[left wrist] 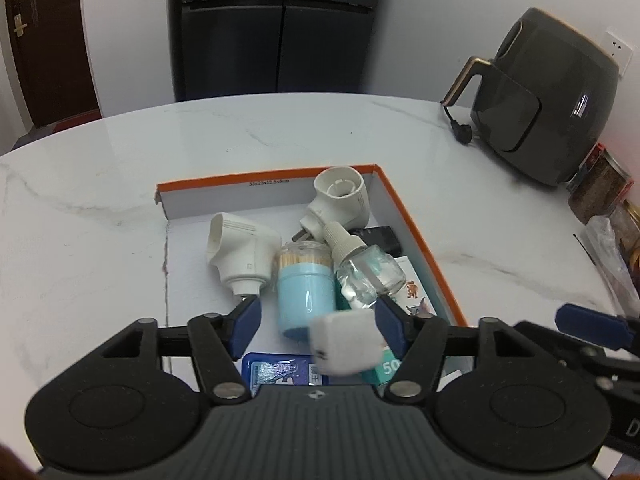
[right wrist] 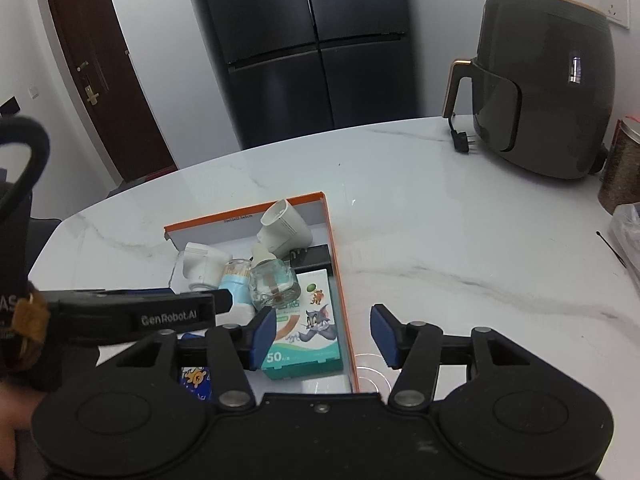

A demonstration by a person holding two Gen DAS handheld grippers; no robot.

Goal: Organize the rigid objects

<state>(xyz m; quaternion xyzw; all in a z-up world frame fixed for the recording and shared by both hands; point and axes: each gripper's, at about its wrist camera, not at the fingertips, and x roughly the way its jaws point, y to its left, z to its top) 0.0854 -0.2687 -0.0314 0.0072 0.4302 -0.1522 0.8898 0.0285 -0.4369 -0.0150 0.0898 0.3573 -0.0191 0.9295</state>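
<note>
A white cardboard box with an orange rim (left wrist: pixel 420 240) (right wrist: pixel 334 240) lies on the marble table. In it are two white plug-in units (left wrist: pixel 240 252) (left wrist: pixel 340 200), a blue toothpick jar (left wrist: pixel 306 292), a clear glass refill bottle (left wrist: pixel 368 276), a green cartoon carton (right wrist: pixel 308 328) and a blue packet (left wrist: pixel 280 372). My left gripper (left wrist: pixel 318 325) hangs open over the box's near end. A blurred white block (left wrist: pixel 346 342) sits between its fingers, by the right pad and apart from the left one. My right gripper (right wrist: pixel 324 336) is open over the box's right rim, holding nothing.
A dark air fryer (left wrist: pixel 560 108) (right wrist: pixel 544 92) stands at the back right with its black plug (right wrist: pixel 464 142) on the table. A jar (right wrist: pixel 624 168) and a plastic bag (right wrist: pixel 628 232) crowd the right edge. Behind the table are a black fridge (right wrist: pixel 312 40) and a brown door (right wrist: pixel 100 80).
</note>
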